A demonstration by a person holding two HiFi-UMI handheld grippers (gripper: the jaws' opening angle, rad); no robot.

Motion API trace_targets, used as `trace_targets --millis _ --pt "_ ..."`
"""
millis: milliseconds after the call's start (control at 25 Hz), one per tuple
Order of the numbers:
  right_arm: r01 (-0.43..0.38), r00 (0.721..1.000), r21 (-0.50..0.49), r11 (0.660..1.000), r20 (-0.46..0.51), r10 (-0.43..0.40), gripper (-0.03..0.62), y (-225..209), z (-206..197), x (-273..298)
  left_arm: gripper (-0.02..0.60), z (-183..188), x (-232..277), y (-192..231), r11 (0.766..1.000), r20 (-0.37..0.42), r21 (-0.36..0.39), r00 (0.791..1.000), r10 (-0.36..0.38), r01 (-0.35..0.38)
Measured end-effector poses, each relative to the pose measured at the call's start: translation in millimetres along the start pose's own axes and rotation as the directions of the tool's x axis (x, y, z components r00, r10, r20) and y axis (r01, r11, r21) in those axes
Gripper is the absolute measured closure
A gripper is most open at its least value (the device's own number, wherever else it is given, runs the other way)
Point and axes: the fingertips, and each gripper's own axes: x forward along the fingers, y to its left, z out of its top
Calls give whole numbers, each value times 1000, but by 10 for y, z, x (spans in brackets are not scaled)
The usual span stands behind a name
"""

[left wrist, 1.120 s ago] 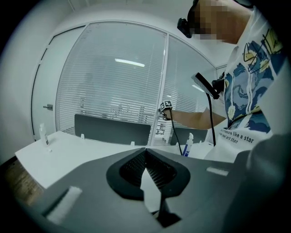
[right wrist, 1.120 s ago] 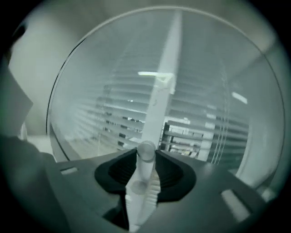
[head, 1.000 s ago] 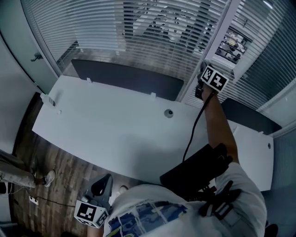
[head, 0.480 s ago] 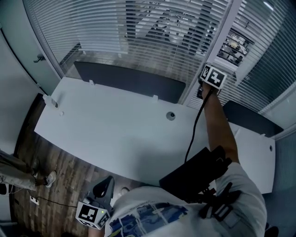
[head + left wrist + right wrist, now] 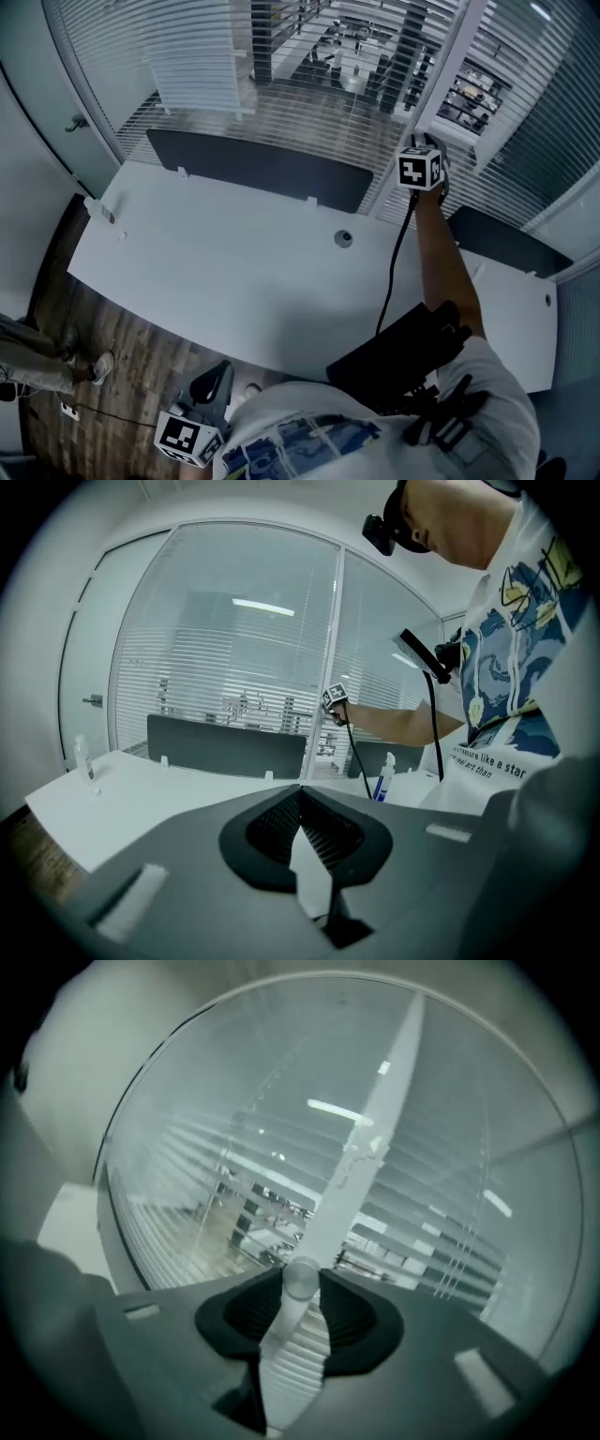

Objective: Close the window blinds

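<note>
Pinching the wand near its rounded end with the right gripper, pads pressed to it from both sides, low centre of the right gripper view. Lined up just in front of the white post that runs toward the upper right of that frame. Reaching, in the head view, over the desk to the upper right, close against that post.

Judged to be mid-step: wand in hand, twist under way or about to start. Blinds across the top of the head view not closed yet, with slats turned flat enough at upper centre to show the office beyond through the gaps. Same in the right gripper view: see-through strips left of the wand.

Next, probably: roll the wand about its own axis, keeping the pinch firm so the smooth rod does not slip, and watch the slats tip until the gaps go. Cannot tell from here which direction of turn shuts them; try one, reverse if the gaps widen. Avoid pulling sideways, which risks swinging the wand off line or knocking the slats.

Left gripper idle: tips together on nothing, only a sliver of desk showing below them. Hanging at the lower left of the head view, well apart from blinds and wand.
</note>
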Motion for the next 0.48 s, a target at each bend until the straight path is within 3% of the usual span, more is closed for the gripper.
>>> trace_targets --millis 40,80,120,160,200,240,360,480 --pt "-50 998 166 985 36 44 470 -26 9 -19 580 8 -1 5 1000 1 1 1000 -1 1" --pt "-117 993 365 924 70 98 470 -39 -21 -29 580 11 -4 10 1000 2 2 1000 -1 1" --pt "-182 983 556 811 103 150 470 -42 -75 -31 580 11 -8 11 1000 2 2 1000 -2 2" --pt "-229 972 702 674 135 191 470 -41 -130 -31 580 9 -10 8 1000 3 3 1000 -3 3" --pt "-257 963 790 556 163 214 467 -40 -164 -30 578 11 -12 3 1000 4 4 1000 -5 5" --pt "-271 958 833 482 181 224 467 -42 -173 -32 580 17 -16 -2 1000 4 5 1000 -7 7" --pt "-276 955 879 389 204 218 468 -67 -128 -27 580 51 -22 -8 1000 7 6 1000 -7 7" --pt "-269 954 928 258 220 203 467 -103 -129 32 580 47 -12 -4 1000 10 5 1000 0 0"
